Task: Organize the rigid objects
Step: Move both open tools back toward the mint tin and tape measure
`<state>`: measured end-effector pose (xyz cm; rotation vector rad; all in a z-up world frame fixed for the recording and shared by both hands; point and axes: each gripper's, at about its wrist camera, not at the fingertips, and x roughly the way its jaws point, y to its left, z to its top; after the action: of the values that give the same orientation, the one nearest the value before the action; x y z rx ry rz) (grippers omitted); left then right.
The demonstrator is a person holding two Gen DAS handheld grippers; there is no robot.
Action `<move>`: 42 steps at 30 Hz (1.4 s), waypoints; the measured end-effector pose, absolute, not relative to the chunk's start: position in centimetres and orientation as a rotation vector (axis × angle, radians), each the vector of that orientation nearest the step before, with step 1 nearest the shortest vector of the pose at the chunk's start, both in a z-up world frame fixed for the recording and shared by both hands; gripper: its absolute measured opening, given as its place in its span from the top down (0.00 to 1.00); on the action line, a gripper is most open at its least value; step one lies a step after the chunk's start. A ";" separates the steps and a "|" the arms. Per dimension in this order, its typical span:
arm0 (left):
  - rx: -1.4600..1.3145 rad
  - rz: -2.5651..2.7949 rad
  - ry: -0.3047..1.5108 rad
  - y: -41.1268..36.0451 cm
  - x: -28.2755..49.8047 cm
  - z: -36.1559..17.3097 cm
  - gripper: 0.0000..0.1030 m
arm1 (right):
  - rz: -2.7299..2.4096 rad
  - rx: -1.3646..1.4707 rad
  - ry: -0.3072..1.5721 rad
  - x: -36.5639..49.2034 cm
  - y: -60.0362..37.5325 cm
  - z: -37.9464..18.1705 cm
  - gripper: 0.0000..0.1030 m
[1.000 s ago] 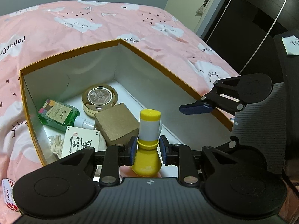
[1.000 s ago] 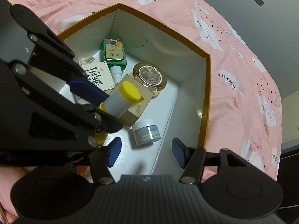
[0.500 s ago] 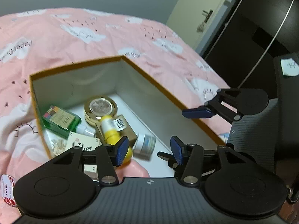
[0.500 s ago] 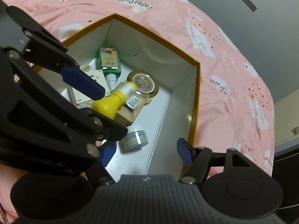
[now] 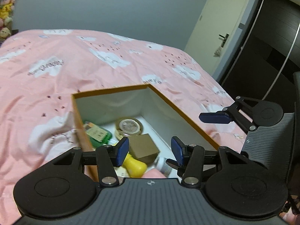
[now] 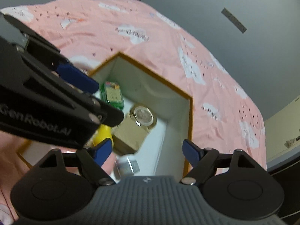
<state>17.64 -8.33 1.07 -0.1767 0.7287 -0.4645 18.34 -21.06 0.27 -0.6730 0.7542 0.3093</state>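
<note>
My left gripper (image 5: 150, 151) stood with its jaws apart and nothing between the blue pads, hanging above the near end of the orange-rimmed box (image 5: 180, 110). My right gripper (image 6: 148, 150) was opening wider at that moment, also with nothing in its jaws, only the box floor and the small jar showing in the gap.

Everything I could see of the job was in the box. The yellow bottle (image 5: 136, 165) lay on its side at the near edge, about six o'clock in the box, just beside the brown cardboard cube (image 5: 144, 148). The gold round tin (image 5: 129, 126) sat toward twelve o'clock behind the cube, touching it or nearly so; the blur kept me from saying which. The green bottle (image 5: 98, 134) lay flat at nine o'clock against the left wall. The small white jar (image 5: 164, 166) rested at about five o'clock, near the cube's corner and close under my left gripper's right pad.

From the right wrist view the same set showed: yellow bottle (image 6: 103, 134), cube (image 6: 130, 136), tin (image 6: 143, 115), green bottle (image 6: 112, 94), jar (image 6: 127, 166).

On the pink bedspread (image 5: 78, 63) around the box I saw no loose item waiting. My read was that the packing was done or close to it; the bottle lying tipped was the one thing that might want straightening.
</note>
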 end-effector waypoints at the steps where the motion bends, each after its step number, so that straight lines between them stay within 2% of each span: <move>1: -0.175 -0.450 0.721 -8.0 17.4 1.2 0.43 | 0.315 -0.666 0.738 17.9 -20.7 0.5 0.20; 12: -0.212 -0.247 0.644 -1.6 14.9 2.5 0.43 | 0.422 -0.560 0.646 17.0 -15.9 1.8 0.19; 20: -0.255 -0.105 0.654 4.2 13.3 0.9 0.43 | 0.520 -0.426 0.649 16.0 -11.2 1.1 0.19; 38: -0.345 0.101 0.872 13.3 10.3 -6.5 0.43 | 0.551 -0.325 0.794 16.0 -3.9 -7.3 0.20; 42: -0.389 0.128 0.842 14.8 9.9 -6.5 0.44 | 0.554 -0.308 0.829 16.4 -3.8 -8.1 0.20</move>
<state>9.91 14.76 -6.54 -0.3888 0.8418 0.1279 16.39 -3.78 -8.13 -0.3076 0.8286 0.5538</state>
